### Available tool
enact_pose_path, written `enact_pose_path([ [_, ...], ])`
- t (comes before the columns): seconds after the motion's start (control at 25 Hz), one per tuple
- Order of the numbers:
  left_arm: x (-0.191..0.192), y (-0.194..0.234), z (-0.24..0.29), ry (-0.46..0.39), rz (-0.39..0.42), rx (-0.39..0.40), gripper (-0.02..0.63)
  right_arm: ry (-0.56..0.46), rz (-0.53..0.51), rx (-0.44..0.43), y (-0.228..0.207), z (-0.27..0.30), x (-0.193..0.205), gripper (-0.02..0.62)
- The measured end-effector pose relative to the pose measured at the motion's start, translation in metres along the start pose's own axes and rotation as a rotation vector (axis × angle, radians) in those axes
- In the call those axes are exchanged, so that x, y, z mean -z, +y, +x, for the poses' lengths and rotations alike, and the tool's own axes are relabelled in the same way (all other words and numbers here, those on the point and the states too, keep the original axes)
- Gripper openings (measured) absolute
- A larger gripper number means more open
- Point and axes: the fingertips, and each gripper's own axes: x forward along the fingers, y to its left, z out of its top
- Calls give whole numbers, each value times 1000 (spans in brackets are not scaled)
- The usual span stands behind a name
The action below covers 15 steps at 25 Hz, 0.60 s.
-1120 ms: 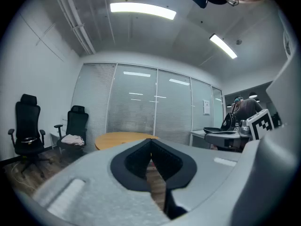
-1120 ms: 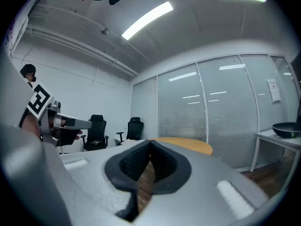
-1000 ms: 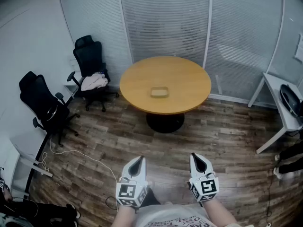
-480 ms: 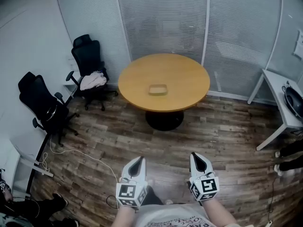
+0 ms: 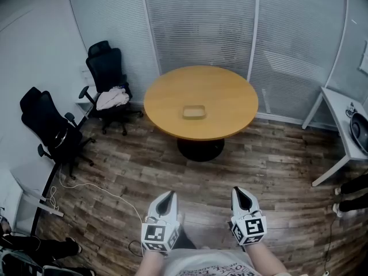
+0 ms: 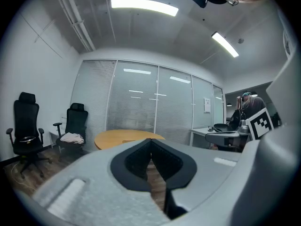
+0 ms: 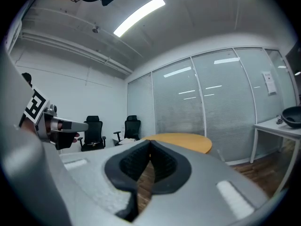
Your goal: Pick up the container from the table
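Note:
A shallow tan container [image 5: 194, 112] lies near the middle of a round wooden table [image 5: 230, 91] across the room. It is well ahead of both grippers. My left gripper [image 5: 168, 194] and right gripper [image 5: 238, 190] are held side by side low in the head view, above the wood floor. Each points toward the table. In the left gripper view the jaws meet at the tips [image 6: 151, 140] with nothing between them, and the table [image 6: 117, 136] shows beyond. The right gripper [image 7: 150, 142] is likewise shut and empty, with the table [image 7: 188, 140] behind its tips.
Two black office chairs [image 5: 106, 68] [image 5: 49, 125] stand at the left, one bearing a pale cloth [image 5: 112, 98]. A white desk [image 5: 339, 117] with a black pan [image 5: 360, 130] is at the right. A cable [image 5: 98, 191] trails on the floor. Glass walls with blinds back the table.
The view wobbles slightly. Both grippers stay shut and keep their place at the bottom of the head view. A person's foot at lower left has shifted.

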Motion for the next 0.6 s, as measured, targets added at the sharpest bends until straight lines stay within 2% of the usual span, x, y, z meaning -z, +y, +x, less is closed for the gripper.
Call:
enact_pose_path([
  [0.32,-8,65,67,15,-6,51,8,26,-11,58,3,82,-6,3],
  [0.6,-30,139,142,15,-17,129,8,46,-25,128,15,174,-22,3],
])
